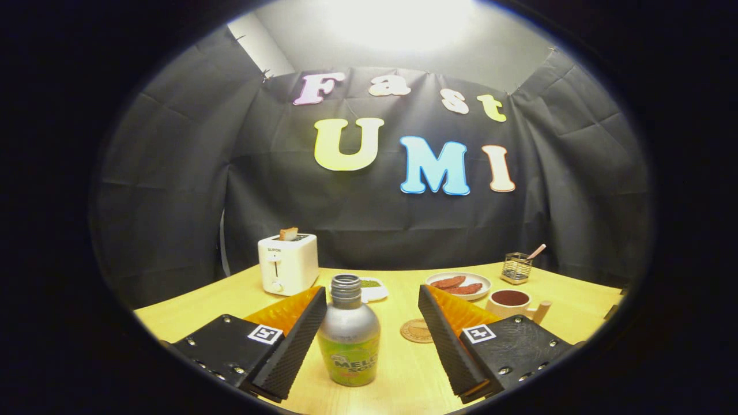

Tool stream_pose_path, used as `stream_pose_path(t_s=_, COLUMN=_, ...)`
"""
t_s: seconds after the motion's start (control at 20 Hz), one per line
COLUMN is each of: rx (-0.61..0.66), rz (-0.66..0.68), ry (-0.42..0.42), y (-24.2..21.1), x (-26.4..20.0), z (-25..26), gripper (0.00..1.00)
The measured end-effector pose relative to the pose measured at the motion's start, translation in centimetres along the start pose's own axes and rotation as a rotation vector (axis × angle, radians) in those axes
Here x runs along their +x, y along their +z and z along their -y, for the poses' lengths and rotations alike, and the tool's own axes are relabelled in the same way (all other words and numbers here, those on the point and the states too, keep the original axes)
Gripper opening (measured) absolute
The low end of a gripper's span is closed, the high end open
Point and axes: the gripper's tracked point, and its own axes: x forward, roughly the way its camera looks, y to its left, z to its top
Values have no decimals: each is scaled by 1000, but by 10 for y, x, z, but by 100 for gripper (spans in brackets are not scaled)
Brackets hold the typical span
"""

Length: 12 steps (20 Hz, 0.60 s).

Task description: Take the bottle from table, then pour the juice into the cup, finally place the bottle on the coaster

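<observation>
I am holding my gripper (369, 340) wide open and level over the table (403, 369), nothing clamped. The bottle (349, 337) is standing upright between my fingers, nearly touching the left one and well apart from the right. It has no cap, so I am judging it stiff, smooth, likely slippery and liable to spill if tipped; I am planning to take hold at mid-body, on the label band. Just beyond my right finger the coaster (416, 331) is lying flat, and past it the cup (510, 302) is waiting, with the toaster (287, 263) further back.
</observation>
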Motion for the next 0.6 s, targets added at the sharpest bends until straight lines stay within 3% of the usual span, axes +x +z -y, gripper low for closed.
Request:
stream_pose_path(t_s=0.4, rx=-133, rz=-87, ry=-12, y=-51, x=26, z=-14, gripper=98)
stream_pose_path(t_s=0.6, rx=-75, rz=-90, ry=-1, y=-59, x=35, z=-15, gripper=91)
